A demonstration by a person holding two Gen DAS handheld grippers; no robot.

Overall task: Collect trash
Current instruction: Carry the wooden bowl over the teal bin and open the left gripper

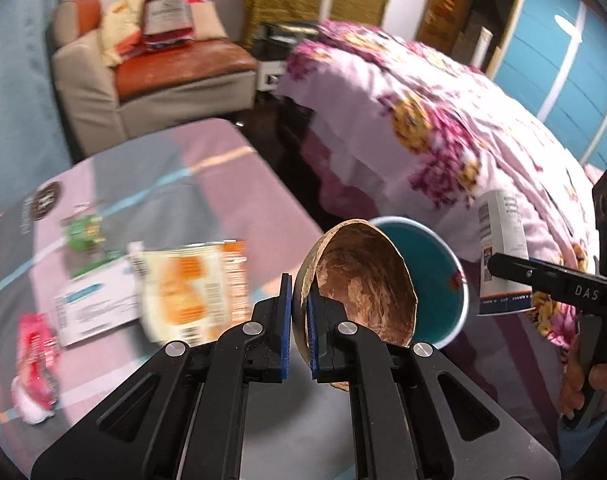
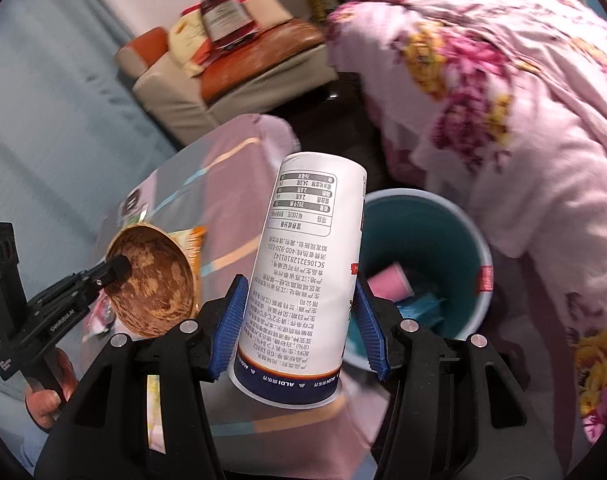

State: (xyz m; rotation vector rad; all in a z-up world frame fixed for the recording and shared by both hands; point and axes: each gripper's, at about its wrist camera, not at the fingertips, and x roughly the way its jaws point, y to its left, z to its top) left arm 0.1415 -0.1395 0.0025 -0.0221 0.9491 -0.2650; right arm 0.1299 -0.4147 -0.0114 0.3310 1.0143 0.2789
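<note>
We log: L gripper (image 1: 299,312) fingers clenched on brown bowl (image 1: 363,280) rim; R gripper (image 2: 299,320) fingers grasping white cup (image 2: 303,264); teal bin (image 2: 435,240) just beyond; wrappers (image 1: 195,284) on counter (image 1: 239,184), left.

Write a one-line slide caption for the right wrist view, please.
Right tongs grip a white printed cup near the teal bin; left tongs hold a brown-smeared bowl.

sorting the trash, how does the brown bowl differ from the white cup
The brown bowl is wide, shallow and smeared with residue inside; the white cup is tall, narrow and covered in printed text. The left gripper pinches the bowl's thin rim; the right gripper clamps the cup's body. Both are held near the teal bin.
</note>
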